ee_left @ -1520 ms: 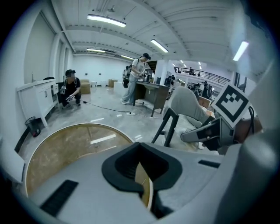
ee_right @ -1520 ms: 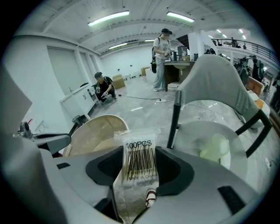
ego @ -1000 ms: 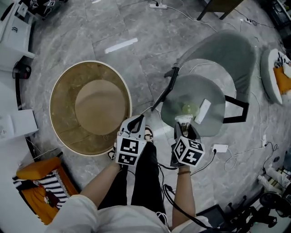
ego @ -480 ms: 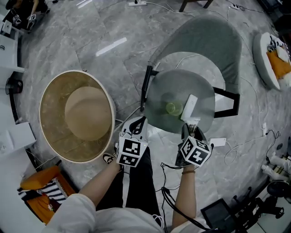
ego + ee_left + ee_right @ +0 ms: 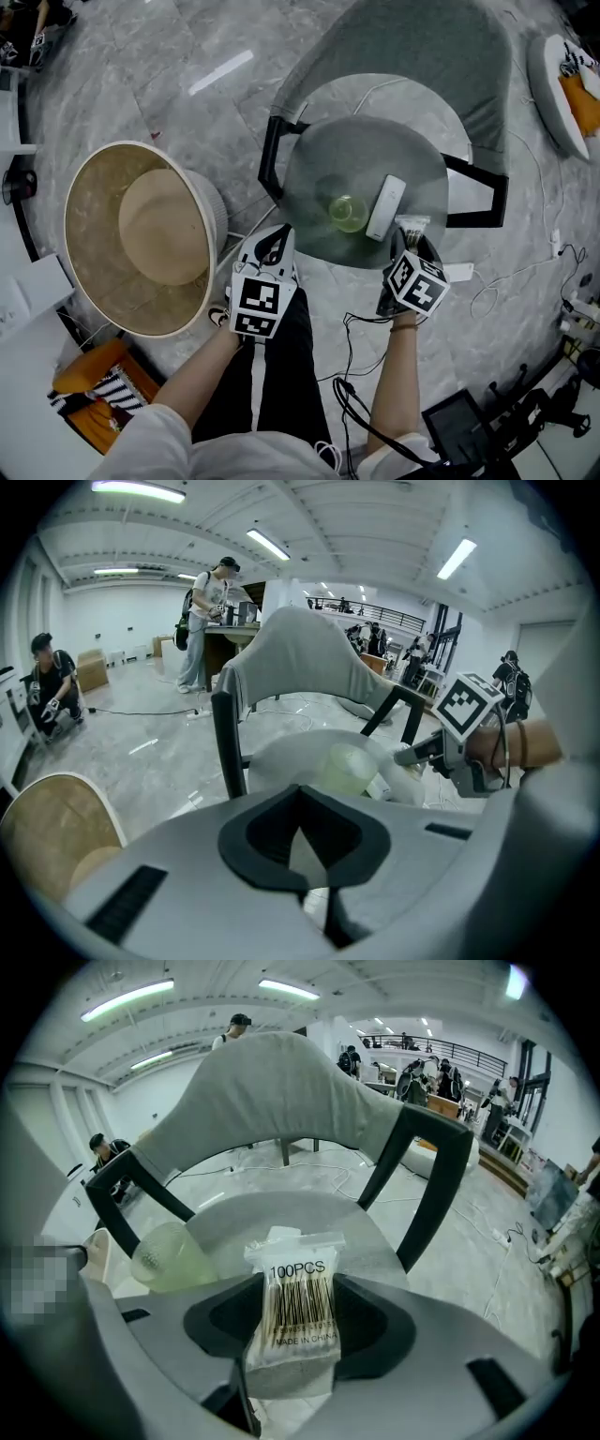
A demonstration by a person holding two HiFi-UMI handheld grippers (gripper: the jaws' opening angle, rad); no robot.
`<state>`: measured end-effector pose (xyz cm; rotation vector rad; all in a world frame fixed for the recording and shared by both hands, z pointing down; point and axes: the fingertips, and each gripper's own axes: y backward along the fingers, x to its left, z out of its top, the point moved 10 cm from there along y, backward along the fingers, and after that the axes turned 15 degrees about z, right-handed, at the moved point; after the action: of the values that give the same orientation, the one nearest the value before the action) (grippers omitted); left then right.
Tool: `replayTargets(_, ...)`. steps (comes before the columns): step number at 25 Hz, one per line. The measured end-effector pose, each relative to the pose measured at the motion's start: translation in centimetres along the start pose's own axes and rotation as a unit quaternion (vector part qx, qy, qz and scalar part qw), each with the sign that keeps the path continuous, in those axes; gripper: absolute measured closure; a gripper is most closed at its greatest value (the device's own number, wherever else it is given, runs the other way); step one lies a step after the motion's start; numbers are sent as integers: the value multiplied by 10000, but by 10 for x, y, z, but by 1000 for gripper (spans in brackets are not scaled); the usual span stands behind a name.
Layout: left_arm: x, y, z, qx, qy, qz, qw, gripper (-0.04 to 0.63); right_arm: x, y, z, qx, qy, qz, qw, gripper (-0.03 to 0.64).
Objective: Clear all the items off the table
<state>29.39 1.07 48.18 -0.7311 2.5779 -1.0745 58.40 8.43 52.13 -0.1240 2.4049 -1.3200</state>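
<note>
**Desk:** First entry?

**Me:** One packet of cotton swabs (image 5: 292, 1309), clear plastic. The print reads "100PCS" above a barcode, with "MADE IN CHINA" below. My right gripper (image 5: 409, 242) is clamped on its lower half, so the labelled end stands upright above the jaws. It is held at the near rim of the round table (image 5: 309, 169).

**Desk:** And your other side?

**Me:** Left gripper (image 5: 270, 251): jaws together, nothing between them, held just off the table's near-left edge. I judge it is free for the next item.

**Desk:** What is on the tabletop?

**Me:** Two entries. A pale green translucent cup (image 5: 348, 212) sits near the middle. A white oblong item (image 5: 385, 207) lies just beside it, on the right. I can read no writing on either.

**Desk:** Surroundings?

**Me:** A grey chair (image 5: 412, 47) stands behind the table. A large tan basket (image 5: 141, 234) stands on the floor to the left, near the table. By its open mouth I judge it to be where the cleared things go.
</note>
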Motion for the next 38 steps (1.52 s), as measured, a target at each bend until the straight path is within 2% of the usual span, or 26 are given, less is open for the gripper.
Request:
replayTargets(7, 0, -6, 3, 23, -24, -75, 10000, 592, -20, -28, 1, 162, -223, -92, 9996, 376)
replayTargets(12, 4, -13, -2, 85, 143, 32, 9999, 592, -28, -44, 4, 232, -179, -101, 9995, 374)
replayTargets(20, 18, -4, -2, 95, 213, 168, 9996, 592, -27, -39, 5, 34, -318, -150, 9994, 353)
replayTargets(25, 34, 14, 3, 31, 326, 289, 9990, 592, -10, -13, 6, -244, -430, -238, 9985, 353)
replayTargets(28, 49, 34, 4, 0, 445, 387, 9983, 592, 9, 12, 9, -363, -263, -231, 9987, 353)
replayTargets(31, 67, 57, 5, -89, 547, 556, 9969, 592, 38, 37, 18, -481, 148, -56, 9987, 354)
replayTargets(35, 95, 94, 11, -274, 797, 891, 9924, 592, 94, 66, 36, -682, 753, 387, 9941, 388)
replayTargets(38, 123, 129, 18, -491, 1145, 1209, 9848, 592, 153, 81, 51, -824, 1251, 863, 9849, 394)
